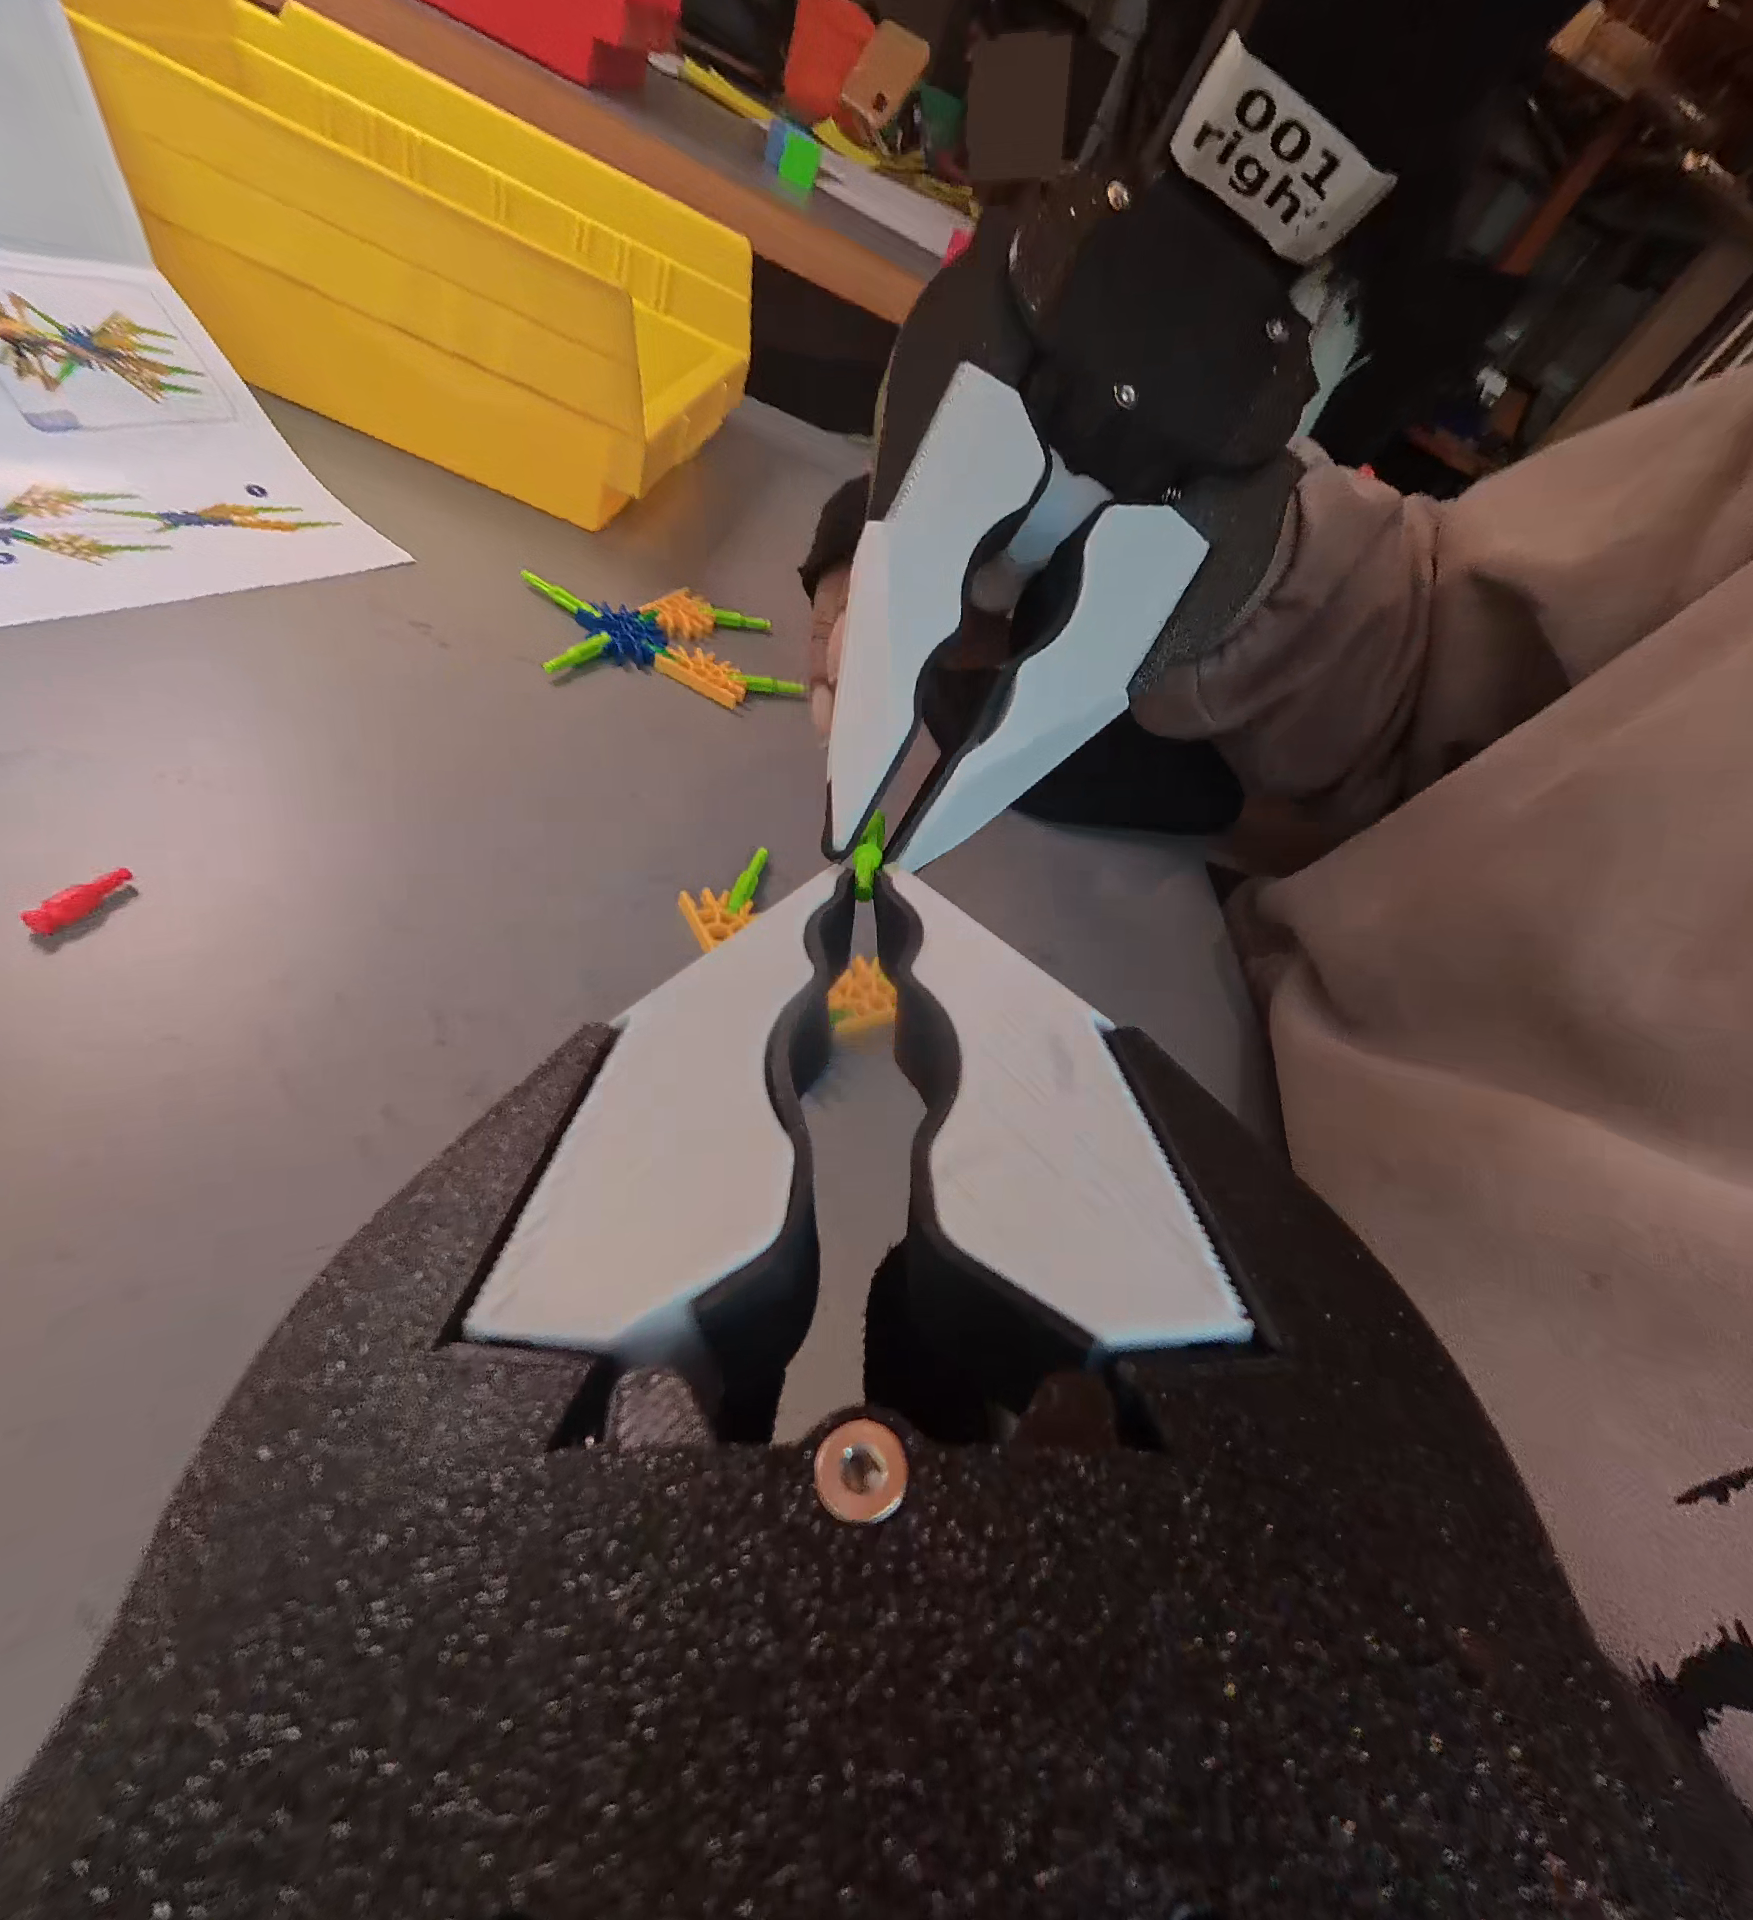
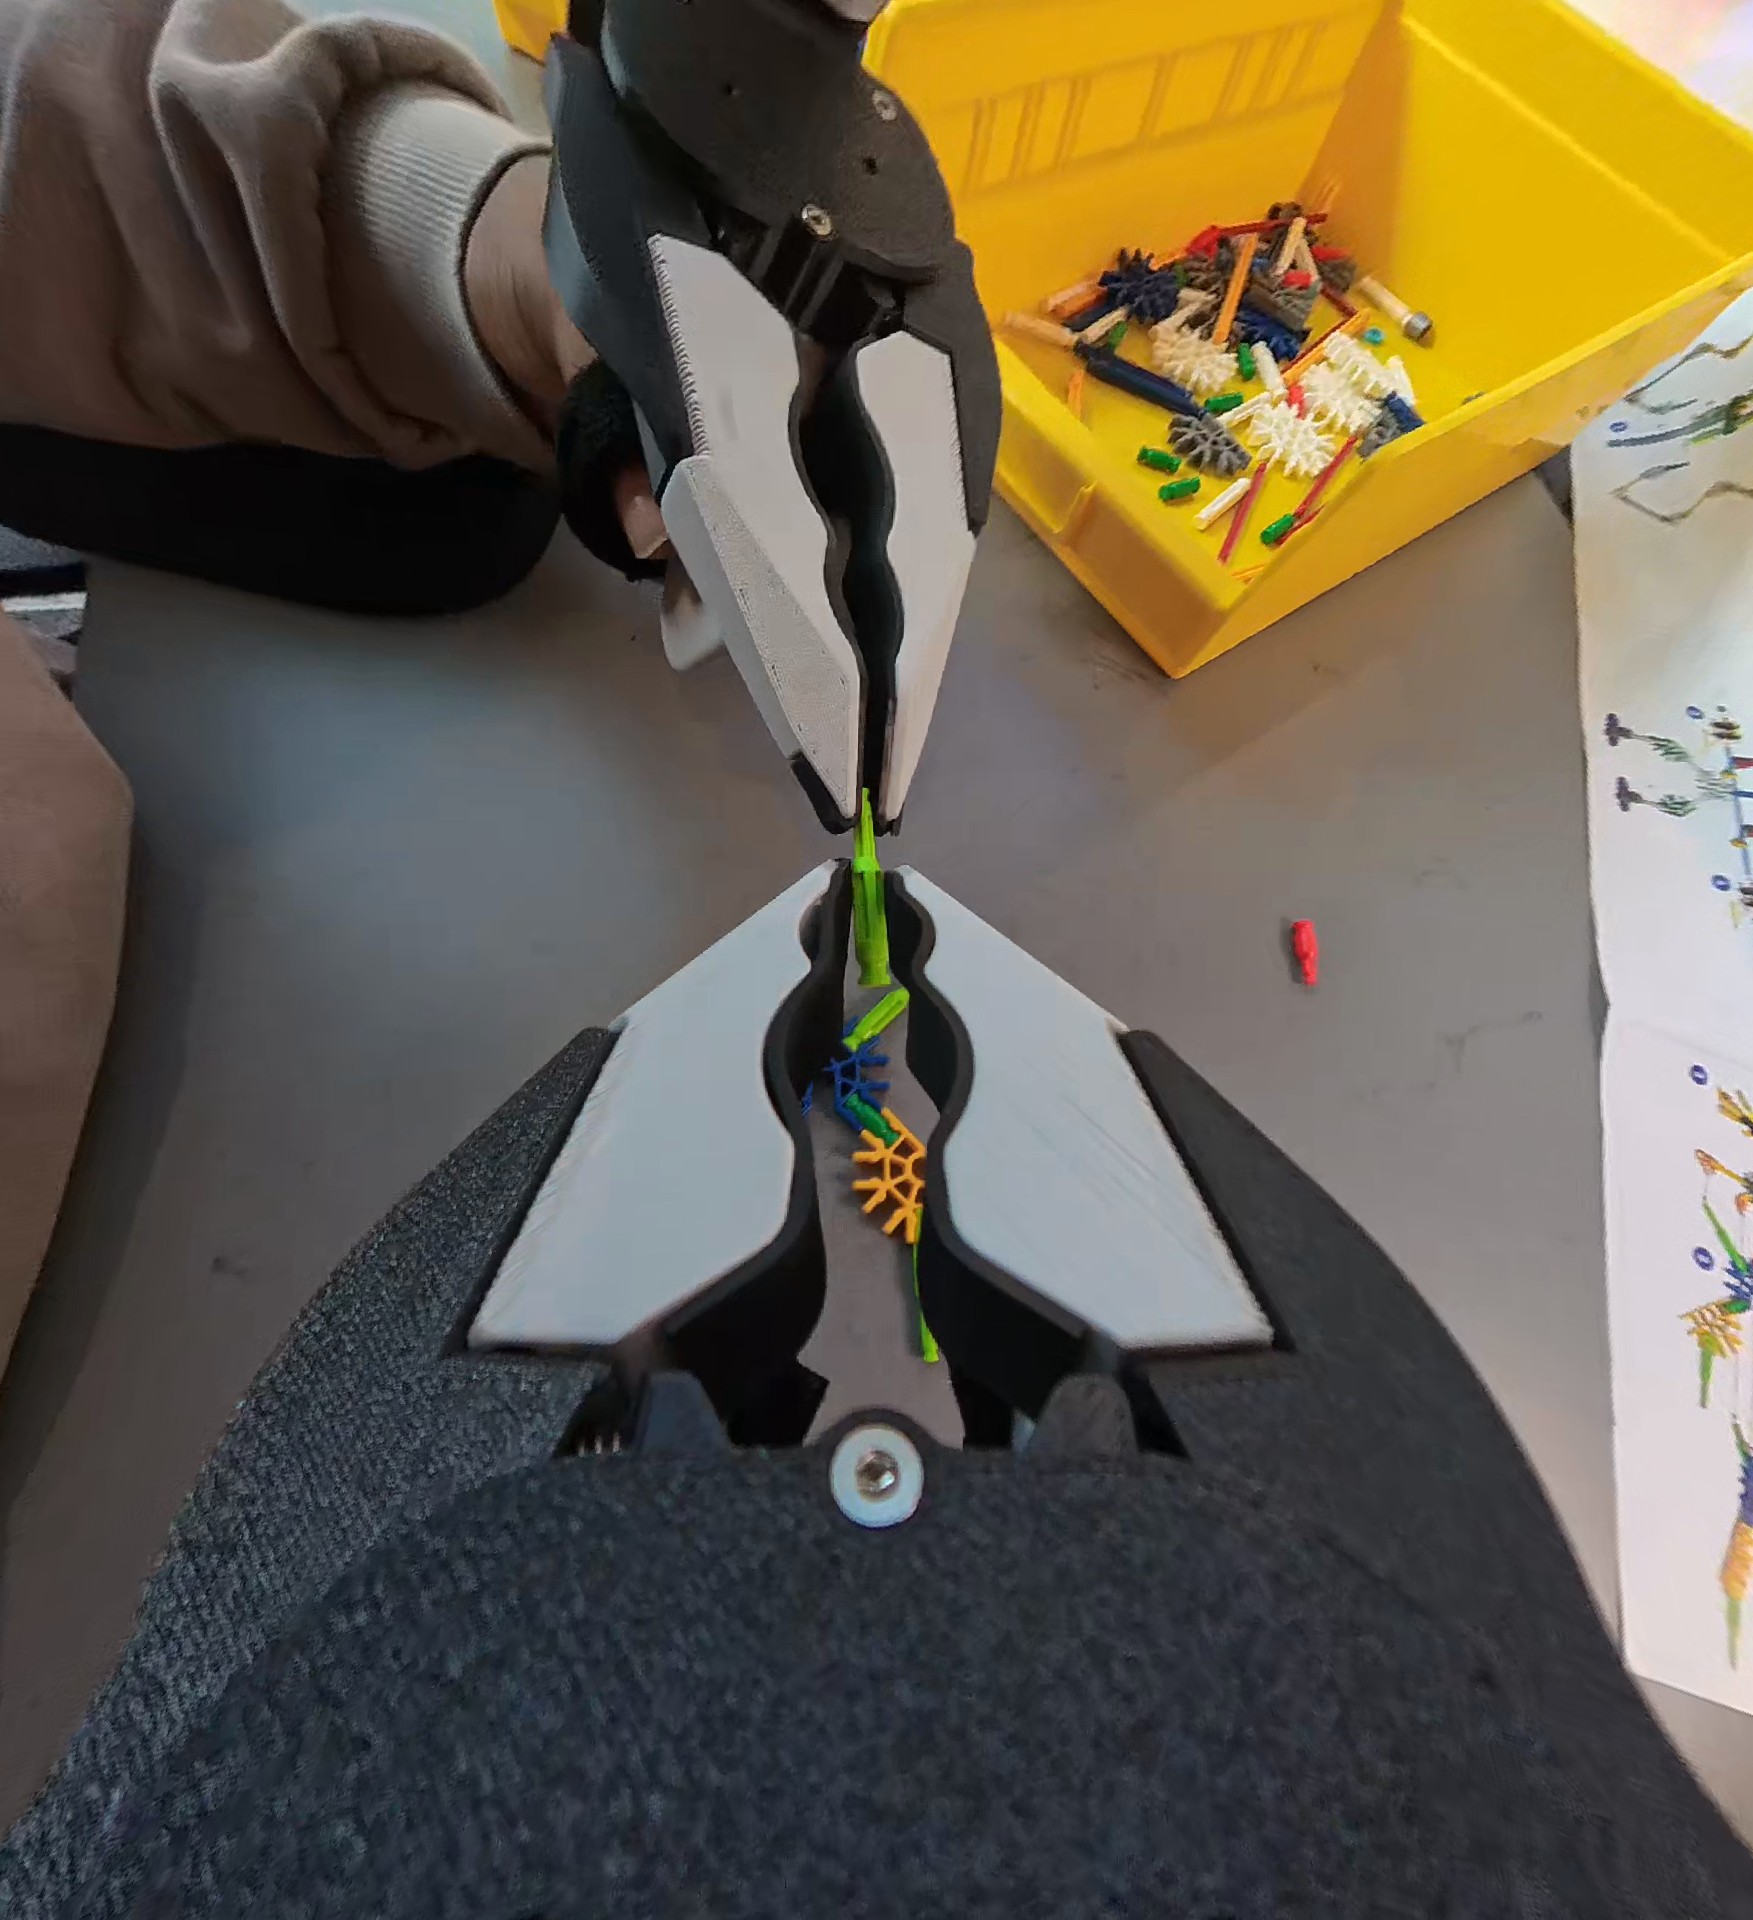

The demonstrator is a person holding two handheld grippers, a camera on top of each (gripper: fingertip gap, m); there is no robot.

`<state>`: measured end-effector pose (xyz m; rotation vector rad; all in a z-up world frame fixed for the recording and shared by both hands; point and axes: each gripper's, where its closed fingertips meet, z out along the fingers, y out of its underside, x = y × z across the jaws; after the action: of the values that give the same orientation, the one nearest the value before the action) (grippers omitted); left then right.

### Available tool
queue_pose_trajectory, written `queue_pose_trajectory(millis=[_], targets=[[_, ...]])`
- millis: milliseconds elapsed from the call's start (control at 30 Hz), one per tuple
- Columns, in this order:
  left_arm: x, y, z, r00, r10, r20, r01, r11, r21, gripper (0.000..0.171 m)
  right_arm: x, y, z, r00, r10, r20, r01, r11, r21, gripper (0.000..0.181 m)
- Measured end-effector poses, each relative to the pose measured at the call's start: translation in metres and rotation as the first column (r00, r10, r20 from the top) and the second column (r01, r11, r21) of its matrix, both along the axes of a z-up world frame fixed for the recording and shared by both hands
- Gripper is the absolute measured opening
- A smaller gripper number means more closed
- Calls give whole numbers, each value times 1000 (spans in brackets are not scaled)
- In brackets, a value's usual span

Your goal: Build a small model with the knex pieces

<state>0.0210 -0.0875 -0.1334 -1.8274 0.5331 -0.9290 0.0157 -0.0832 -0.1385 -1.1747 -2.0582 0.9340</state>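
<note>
Both grippers meet tip to tip over the smooth grey table (image 1: 332, 935), and each has its fingers pinched nearly closed on the same slim lime-green plastic rod (image 2: 867, 914). The left gripper (image 1: 864, 883) grips one end. Its fingers are pale grey wedges with wavy black rubbery inner edges, set in a grainy, speckled black body. The right gripper (image 2: 867, 883) clamps the other end, same wedge shape, matte ribbed faces.

Under the left gripper's fingers lies an orange fan-shaped lattice connector (image 1: 861, 1003). Just beside it on the table sits another orange connector with a green rod stuck in it (image 1: 721, 904). Farther off is a flat starburst assembly (image 1: 659, 639): blue spoked hub, orange fans, green rods.

A small red bottle-shaped piece (image 1: 77, 902) lies alone, well apart. A glossy yellow plastic bin (image 2: 1371, 312) holds a jumble of rods and snowflake-like connectors in white, grey, blue and red. A printed instruction sheet (image 2: 1713, 1143) lies flat along the table edge. Soft brownish-grey fabric sleeves (image 2: 176, 208) cover the person's arms.
</note>
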Motion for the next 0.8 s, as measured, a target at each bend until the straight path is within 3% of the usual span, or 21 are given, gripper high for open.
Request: queue_pose_trajectory(millis=[200, 333, 567, 800], targets=[[13, -15, -53, 932, -115, -345, 95, 993, -76, 4, 16, -14, -46, 988, 80, 131, -87, 995, 51, 3], [10, -21, -74, 863, -144, -484, 98, 988, -120, 4, 14, -20, -65, 977, 127, 170, -150, 980, 131, 3], [2, -19, -87, 833, -115, -542, 30, 986, -163, 3, 14, -12, -67, 975, 126, 180, -147, 984, 105, 14], [3, -21, -89, 855, -116, -506, -8, 972, -236, 3, 25, -7, -64, 973, 119, 199, -133, 989, 62, 4]])
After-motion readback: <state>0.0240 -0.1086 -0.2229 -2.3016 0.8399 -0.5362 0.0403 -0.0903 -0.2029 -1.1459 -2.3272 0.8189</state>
